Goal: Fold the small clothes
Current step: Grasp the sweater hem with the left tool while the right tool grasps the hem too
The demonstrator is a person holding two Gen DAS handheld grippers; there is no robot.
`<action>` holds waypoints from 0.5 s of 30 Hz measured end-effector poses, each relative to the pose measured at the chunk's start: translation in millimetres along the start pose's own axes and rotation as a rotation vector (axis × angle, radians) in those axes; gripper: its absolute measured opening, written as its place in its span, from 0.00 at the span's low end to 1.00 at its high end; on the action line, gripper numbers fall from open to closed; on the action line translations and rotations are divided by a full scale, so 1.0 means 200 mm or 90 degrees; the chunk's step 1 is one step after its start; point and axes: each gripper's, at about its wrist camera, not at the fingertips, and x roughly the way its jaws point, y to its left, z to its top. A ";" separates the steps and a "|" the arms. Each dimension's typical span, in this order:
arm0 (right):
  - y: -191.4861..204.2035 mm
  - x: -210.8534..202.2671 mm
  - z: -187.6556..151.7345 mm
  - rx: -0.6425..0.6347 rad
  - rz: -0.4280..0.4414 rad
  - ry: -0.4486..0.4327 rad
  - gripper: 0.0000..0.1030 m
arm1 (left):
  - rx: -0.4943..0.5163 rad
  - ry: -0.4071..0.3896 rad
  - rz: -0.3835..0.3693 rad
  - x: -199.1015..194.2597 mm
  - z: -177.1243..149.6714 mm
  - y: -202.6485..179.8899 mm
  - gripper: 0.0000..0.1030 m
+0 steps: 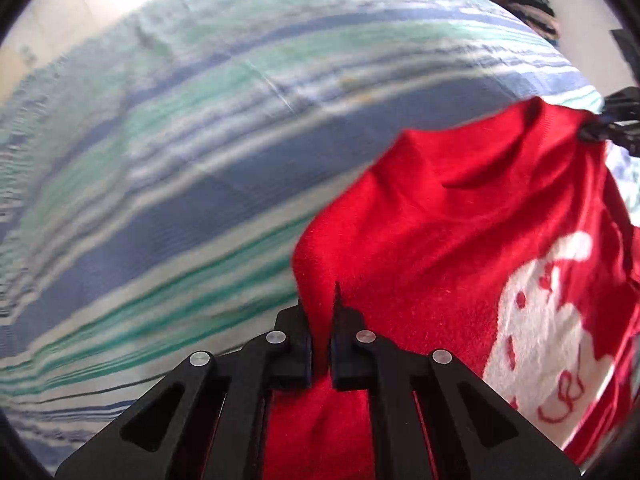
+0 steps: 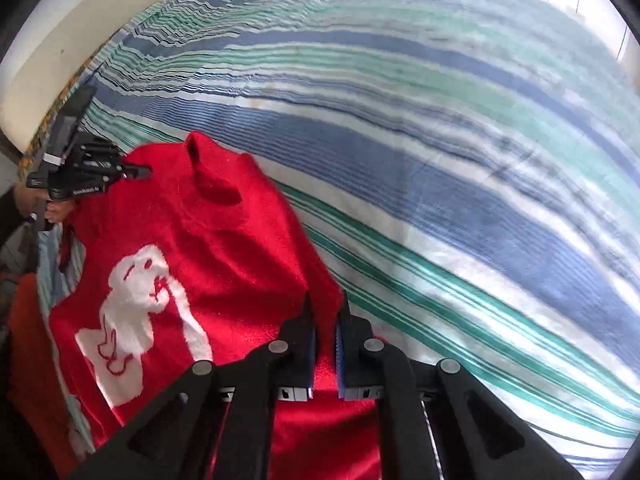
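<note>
Red sweater (image 1: 448,216) stretched betw both tools, left tool (image 1: 320,320) & right tool (image 2: 326,320) each clamped on its edge, over striped sheet (image 2: 440,140).

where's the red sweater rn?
The red sweater is held up over the striped bedsheet, pinched at its two top corners by the left gripper and the right gripper.

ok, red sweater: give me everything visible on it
The red sweater looks like fuzzy knit with a short stand-up collar and a white fluffy figure on its front. It is stretched between both grippers, front showing, over the striped bedsheet. The left gripper is shut on one shoulder edge, the right gripper on the other. The lower part is out of view.
</note>
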 end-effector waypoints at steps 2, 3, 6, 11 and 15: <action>0.04 -0.08 0.00 -0.024 -0.061 -0.023 0.07 | -0.022 -0.029 0.038 -0.04 0.04 0.02 0.03; 0.05 -0.10 0.00 -0.030 -0.090 -0.034 0.07 | -0.035 -0.039 0.058 -0.03 0.07 0.04 0.03; -0.01 -0.09 0.09 -0.005 -0.150 -0.064 0.07 | -0.086 -0.055 0.088 0.00 0.17 0.14 0.03; -0.12 0.06 0.24 0.020 -0.195 -0.088 0.07 | -0.107 -0.038 0.121 0.22 0.28 0.23 0.04; -0.19 0.20 0.31 0.031 -0.209 -0.078 0.06 | -0.123 -0.024 0.131 0.36 0.29 0.26 0.04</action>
